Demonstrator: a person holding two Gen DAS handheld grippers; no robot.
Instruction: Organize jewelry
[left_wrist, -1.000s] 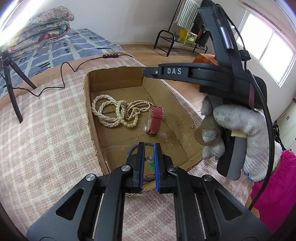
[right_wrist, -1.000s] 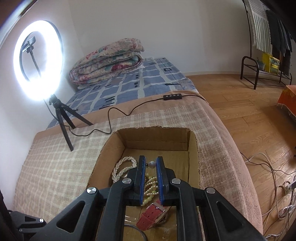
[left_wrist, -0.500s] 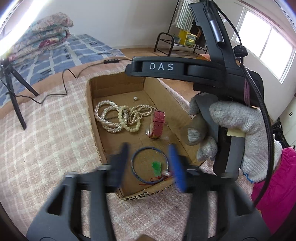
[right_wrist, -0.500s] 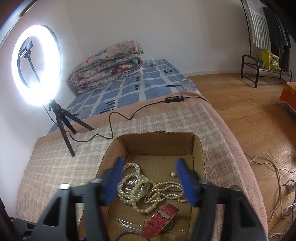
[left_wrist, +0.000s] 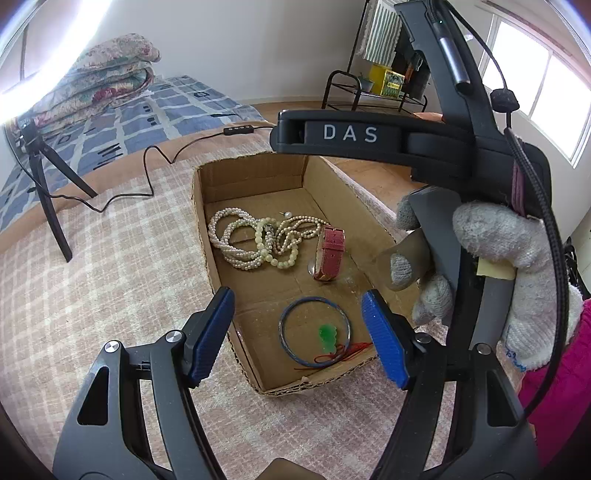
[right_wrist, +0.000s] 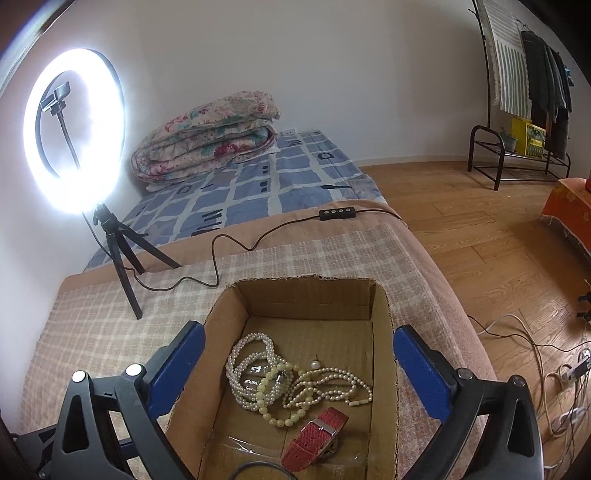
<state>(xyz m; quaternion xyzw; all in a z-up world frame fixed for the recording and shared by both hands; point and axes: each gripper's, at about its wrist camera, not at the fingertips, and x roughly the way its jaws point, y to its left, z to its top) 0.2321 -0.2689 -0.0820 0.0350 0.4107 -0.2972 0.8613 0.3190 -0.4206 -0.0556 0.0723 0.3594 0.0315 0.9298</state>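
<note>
An open cardboard box (left_wrist: 199, 221) (right_wrist: 306, 282) lies on the checked bed cover. Inside it are tangled pearl necklaces (left_wrist: 255, 240) (right_wrist: 280, 380), a red-strapped watch (left_wrist: 330, 254) (right_wrist: 317, 437), a blue bangle (left_wrist: 314, 332) and a small pearl stud (left_wrist: 288, 214) (right_wrist: 315, 364). A green pendant (left_wrist: 327, 334) on red cord rests inside the bangle. My left gripper (left_wrist: 297, 295) hovers over the box's near end, jaws opening, nothing between them. Over the box's middle my right gripper (right_wrist: 299, 328) is also opening, wide and empty.
A gloved hand (left_wrist: 517, 251) holds the right gripper's black frame (left_wrist: 351, 133) above the box's right wall. A ring light on a tripod (right_wrist: 74, 129) stands at the left, its cable and controller (right_wrist: 336, 213) trailing across the bed. Folded quilt (right_wrist: 210, 136) behind; wooden floor with cables to the right.
Both grippers were shut, the left on the green pendant, the right on the pearl stud. Both have opened, and the two pieces now lie in the box.
</note>
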